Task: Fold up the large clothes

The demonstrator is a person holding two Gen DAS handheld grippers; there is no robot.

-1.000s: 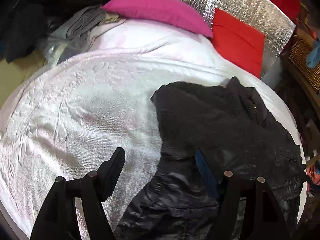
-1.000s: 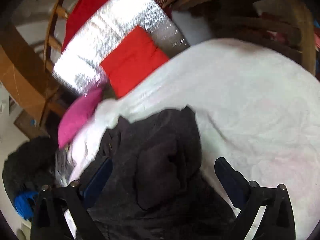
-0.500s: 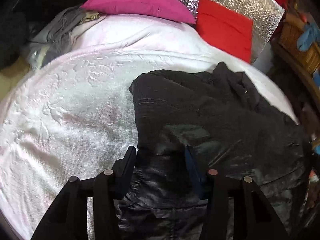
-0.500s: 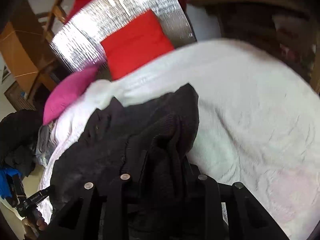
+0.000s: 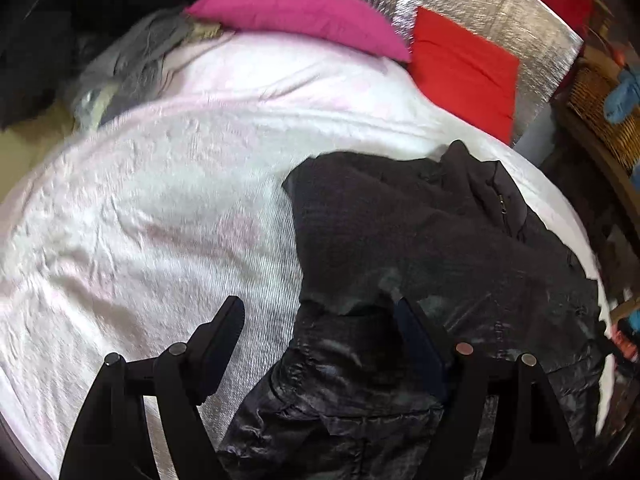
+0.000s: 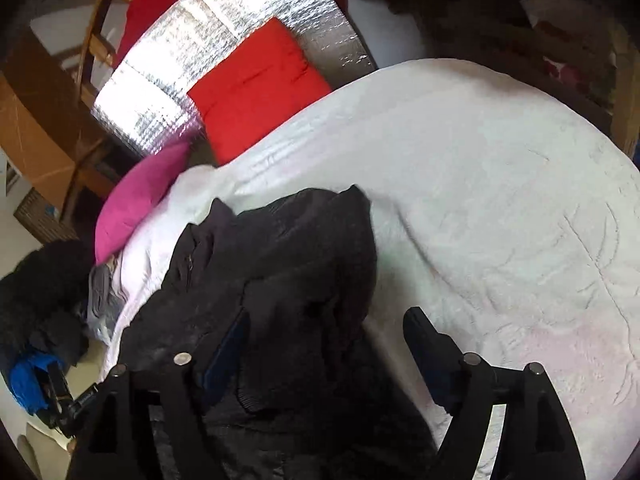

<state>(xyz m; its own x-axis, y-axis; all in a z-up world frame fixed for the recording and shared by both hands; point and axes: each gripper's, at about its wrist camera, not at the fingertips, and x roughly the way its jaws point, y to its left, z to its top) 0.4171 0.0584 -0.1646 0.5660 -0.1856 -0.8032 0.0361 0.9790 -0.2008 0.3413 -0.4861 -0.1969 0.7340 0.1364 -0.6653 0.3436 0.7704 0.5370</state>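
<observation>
A large black jacket [image 5: 420,240] lies crumpled on the white bedspread [image 5: 160,200], its shiny lining showing near the camera. My left gripper [image 5: 320,332] hovers over the jacket's near left edge, jaws opening. One finger is over the bedspread and the other over the lining, and neither pad presses on cloth. In the right wrist view the jacket [image 6: 280,260] has a folded sleeve lying on top. My right gripper [image 6: 326,340] straddles that dark fold with its jaws opening, and the pads stand clear of the fabric.
A pink pillow [image 5: 296,12] and a red cushion [image 5: 464,68] lean against a silver foil panel [image 5: 480,0] at the head of the bed. Grey clothes [image 5: 140,52] lie at the far left. A wicker basket [image 5: 600,108] stands right. A dark clothes pile [image 6: 36,300] sits beside the bed.
Half a second ago both grippers were pinched narrow on jacket fabric. Both have since spread wide and let the cloth go. The jacket has settled flatter on the bed.
</observation>
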